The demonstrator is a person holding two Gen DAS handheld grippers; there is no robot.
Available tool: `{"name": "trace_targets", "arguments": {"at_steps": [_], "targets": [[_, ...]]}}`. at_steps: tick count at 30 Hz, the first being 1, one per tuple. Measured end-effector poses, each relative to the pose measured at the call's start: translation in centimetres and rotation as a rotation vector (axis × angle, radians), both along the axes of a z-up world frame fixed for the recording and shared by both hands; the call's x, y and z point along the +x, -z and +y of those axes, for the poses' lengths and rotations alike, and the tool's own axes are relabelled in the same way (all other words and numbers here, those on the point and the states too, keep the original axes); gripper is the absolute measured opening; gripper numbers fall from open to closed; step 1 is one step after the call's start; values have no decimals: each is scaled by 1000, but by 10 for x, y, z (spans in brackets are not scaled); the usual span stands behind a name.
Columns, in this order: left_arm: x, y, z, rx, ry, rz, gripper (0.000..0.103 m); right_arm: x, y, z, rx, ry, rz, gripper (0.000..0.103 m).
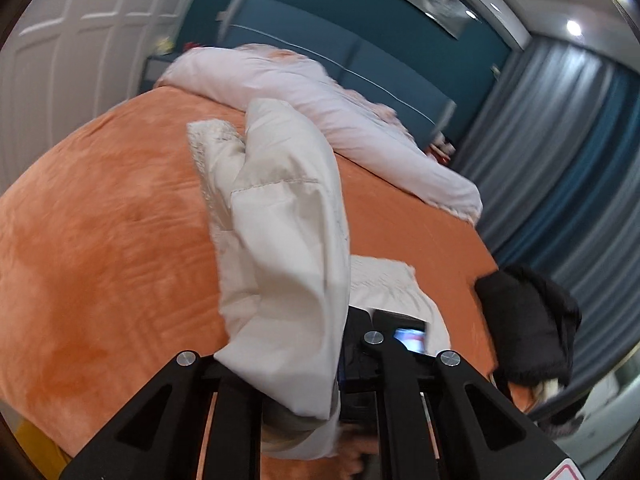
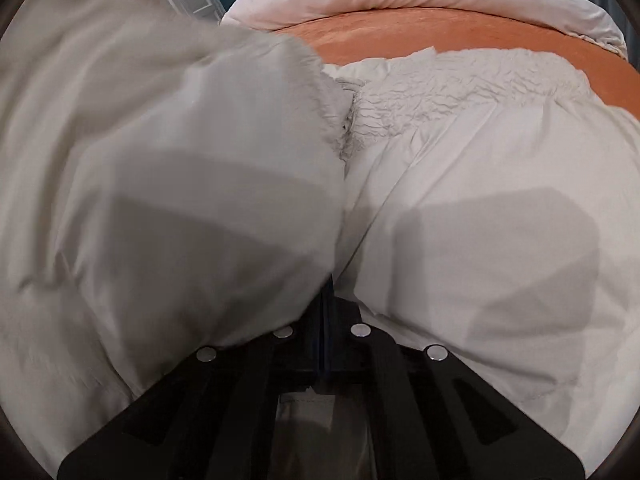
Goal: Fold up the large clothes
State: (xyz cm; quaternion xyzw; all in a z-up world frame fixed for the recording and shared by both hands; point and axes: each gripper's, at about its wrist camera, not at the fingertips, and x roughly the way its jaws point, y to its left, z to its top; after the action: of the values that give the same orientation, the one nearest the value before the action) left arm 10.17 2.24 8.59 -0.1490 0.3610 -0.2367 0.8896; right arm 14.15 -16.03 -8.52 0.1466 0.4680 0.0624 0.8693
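A large white garment with a gathered waistband (image 2: 460, 76) lies on the orange bed cover (image 1: 100, 220). In the left wrist view my left gripper (image 1: 320, 376) is shut on a hem of the white garment (image 1: 280, 260) and holds that part lifted above the bed. In the right wrist view my right gripper (image 2: 324, 320) is shut on the white garment (image 2: 460, 208), with cloth bulging up on both sides of the closed jaws. The right gripper's body also shows just beyond the left one (image 1: 400, 336).
A rumpled pale pink duvet (image 1: 320, 92) lies along the head of the bed. A black garment (image 1: 528, 320) sits at the bed's right edge. White wardrobe doors (image 1: 72, 48) stand at left, blue-grey curtains (image 1: 568, 152) at right.
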Motion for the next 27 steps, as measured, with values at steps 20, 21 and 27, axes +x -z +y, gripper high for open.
{"name": "trace_targets", "arguments": {"at_steps": [20,21,27], "targets": [[4,-2,-33,116,3,-21,8,-2,-5,-25,192,-53,3,2],[4,-1,-32,119,1,-14,8,-2,0,-20,181,-55,1,1],[3,1,-26,125,-15,-15,8,-1,-17,-27,199,-21,-26,2]]}}
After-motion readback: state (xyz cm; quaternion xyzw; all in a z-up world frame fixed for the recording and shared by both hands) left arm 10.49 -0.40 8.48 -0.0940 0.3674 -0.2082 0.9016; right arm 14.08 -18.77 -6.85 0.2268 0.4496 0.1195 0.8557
